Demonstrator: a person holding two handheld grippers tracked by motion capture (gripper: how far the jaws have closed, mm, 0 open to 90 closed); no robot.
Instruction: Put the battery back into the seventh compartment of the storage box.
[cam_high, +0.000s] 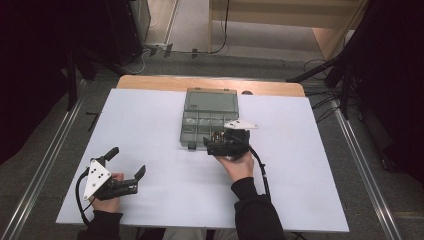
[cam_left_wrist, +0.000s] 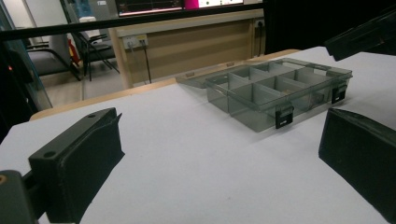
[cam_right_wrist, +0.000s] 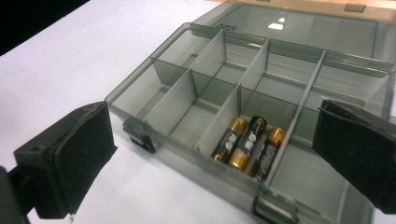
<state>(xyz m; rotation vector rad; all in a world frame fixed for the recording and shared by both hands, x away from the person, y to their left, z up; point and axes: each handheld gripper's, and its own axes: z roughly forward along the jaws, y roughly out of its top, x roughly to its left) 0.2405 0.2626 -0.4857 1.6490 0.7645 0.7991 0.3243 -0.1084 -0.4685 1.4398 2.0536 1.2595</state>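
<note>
An open, clear grey compartment box (cam_high: 186, 131) lies at the middle of the white table, its lid (cam_high: 211, 101) flat behind it. Three AA batteries (cam_right_wrist: 245, 142) lie side by side in a near-row compartment of the box (cam_right_wrist: 154, 100). My right gripper (cam_high: 225, 139) hovers at the box's near right corner. Its jaws (cam_right_wrist: 219, 140) stand wide apart on either side of the batteries, touching nothing. My left gripper (cam_high: 126, 162) rests open near the table's front left, with only bare table between its fingers (cam_left_wrist: 79, 154). From there the box (cam_left_wrist: 261, 105) sits ahead and to the right.
The white board (cam_high: 150, 125) lies on a wooden table whose back edge (cam_high: 210, 82) shows behind the lid. Metal floor rails (cam_high: 55, 150) run along both sides. Cables and dark stands (cam_high: 345, 75) crowd the right rear. Chairs (cam_left_wrist: 88, 46) stand far behind.
</note>
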